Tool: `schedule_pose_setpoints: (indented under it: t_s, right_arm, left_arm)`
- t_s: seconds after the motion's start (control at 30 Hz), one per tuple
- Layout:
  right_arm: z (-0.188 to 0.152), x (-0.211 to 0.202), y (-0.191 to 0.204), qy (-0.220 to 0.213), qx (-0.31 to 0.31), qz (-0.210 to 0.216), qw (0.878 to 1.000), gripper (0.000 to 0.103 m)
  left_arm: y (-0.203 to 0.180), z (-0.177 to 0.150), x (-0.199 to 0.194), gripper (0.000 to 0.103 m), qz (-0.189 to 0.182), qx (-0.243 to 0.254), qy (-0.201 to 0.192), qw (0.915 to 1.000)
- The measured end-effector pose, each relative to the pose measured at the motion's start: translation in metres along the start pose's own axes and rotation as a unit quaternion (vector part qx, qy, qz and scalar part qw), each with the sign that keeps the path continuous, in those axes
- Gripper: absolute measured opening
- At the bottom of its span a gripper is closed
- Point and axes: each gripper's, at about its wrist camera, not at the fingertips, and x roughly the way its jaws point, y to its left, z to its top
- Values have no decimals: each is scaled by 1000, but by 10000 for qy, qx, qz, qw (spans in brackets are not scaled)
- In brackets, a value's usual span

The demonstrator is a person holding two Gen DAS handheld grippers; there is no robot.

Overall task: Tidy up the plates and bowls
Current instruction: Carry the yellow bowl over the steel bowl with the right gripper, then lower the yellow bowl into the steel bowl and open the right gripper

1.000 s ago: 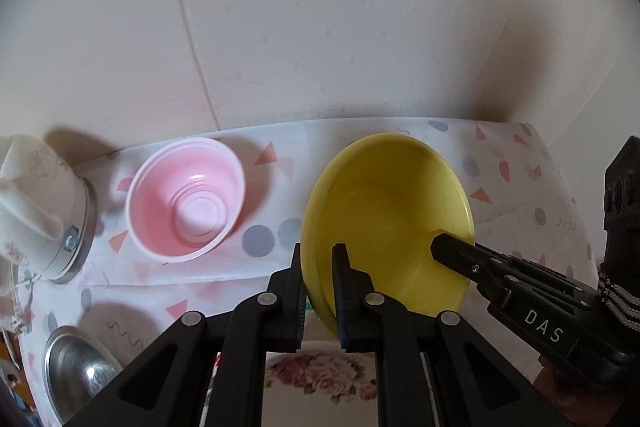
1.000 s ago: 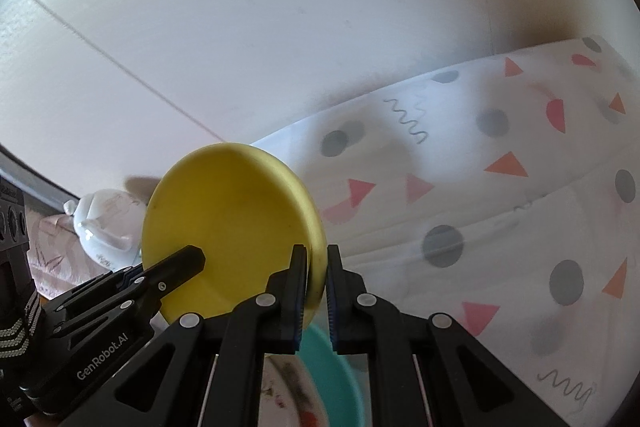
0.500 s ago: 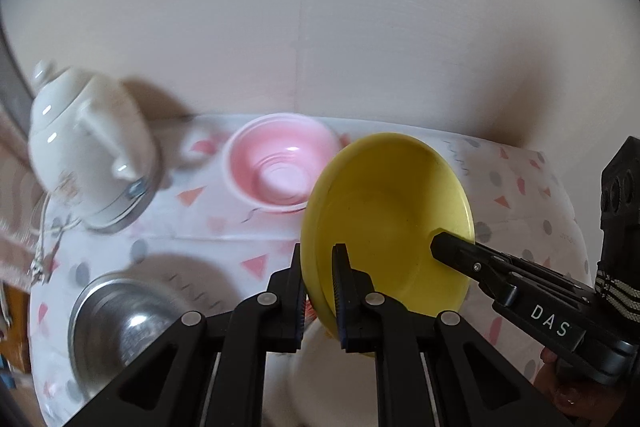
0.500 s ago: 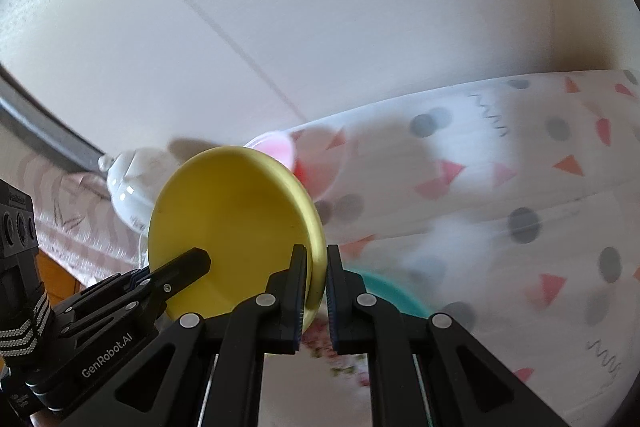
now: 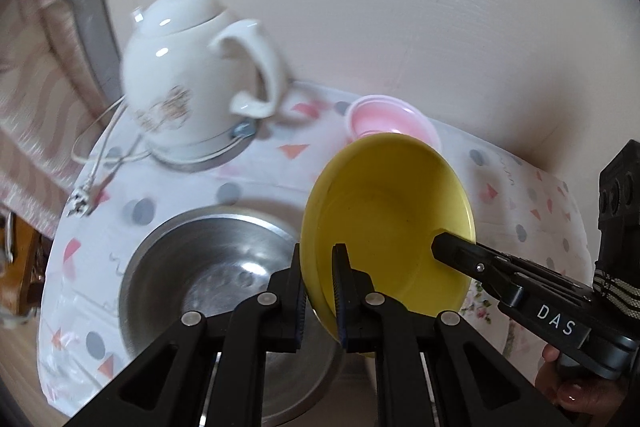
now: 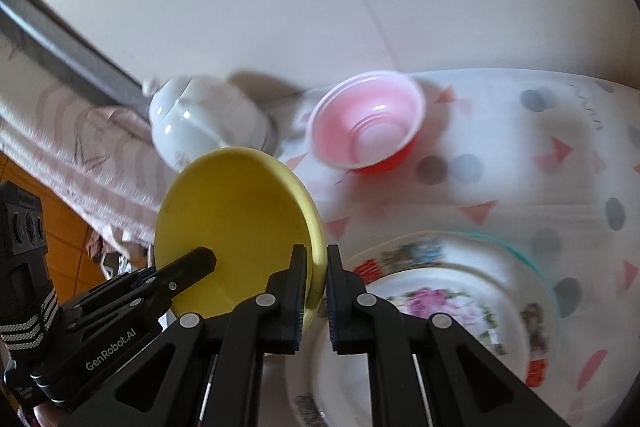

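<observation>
Between both pairs of fingers, the yellow bowl (image 5: 384, 227) is being held tilted. Left gripper (image 5: 320, 291) and right gripper (image 6: 317, 291) are clamping opposite rims (above a steel basin (image 5: 208, 267) and floral plate (image 6: 460, 303)).

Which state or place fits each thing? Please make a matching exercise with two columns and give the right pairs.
Things:
1. yellow bowl
2. pink bowl
3. steel bowl
4. flowered plate

States:
A. standing empty near the wall
B. gripped by its rim, off the table
C. lying on a teal plate
D. shiny, in front of the white kettle

Pairs: 1-B, 2-A, 3-D, 4-C
</observation>
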Motion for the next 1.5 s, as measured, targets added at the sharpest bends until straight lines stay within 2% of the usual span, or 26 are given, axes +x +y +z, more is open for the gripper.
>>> schedule_pose_setpoints:
  t_s: [0.53,0.87,1.5]
  right_arm:
    - [-19,50,55,760,-697,162,9945,9]
    - [-31,76,67,1096,-900,-40,9899,9]
    - [-33,92,80,1209,-1188,-466,9844,10]
  left_arm:
    - [72,-36,-2,13,322,-755,241,9963]
    - [89,-48,14,14,482,-773,519,9945]
    - [92,-50,29,15,650,-590,714,9936]
